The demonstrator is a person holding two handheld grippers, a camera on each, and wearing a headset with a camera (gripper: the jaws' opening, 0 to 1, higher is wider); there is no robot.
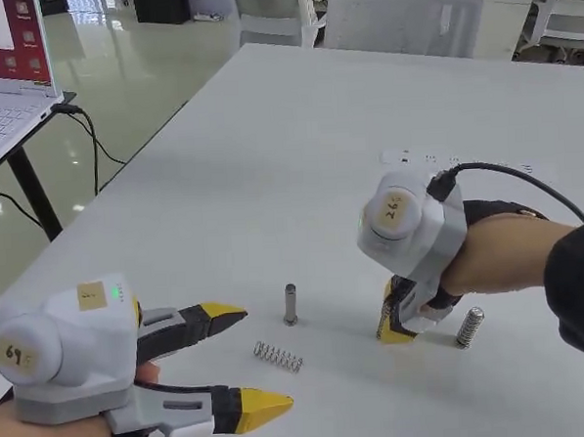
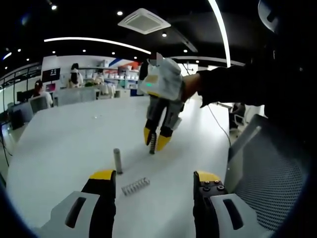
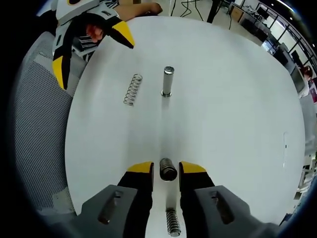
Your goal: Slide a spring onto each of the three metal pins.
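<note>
Spring (image 1: 279, 356) lies flat beside upright bare pin (image 1: 291, 305); right tongs (image 3: 166, 167) pinch upright sprung pin (image 3: 168, 171); left tongs (image 2: 155, 175) gape wide.

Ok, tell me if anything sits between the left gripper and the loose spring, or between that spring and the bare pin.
Nothing visible does. The left gripper is open, the loose spring lies flat on the table at its jaw tips, and the bare pin stands upright just past the spring.

Head view looks down; opposed gripper views share the bare pin (image 2: 118, 160).
</note>
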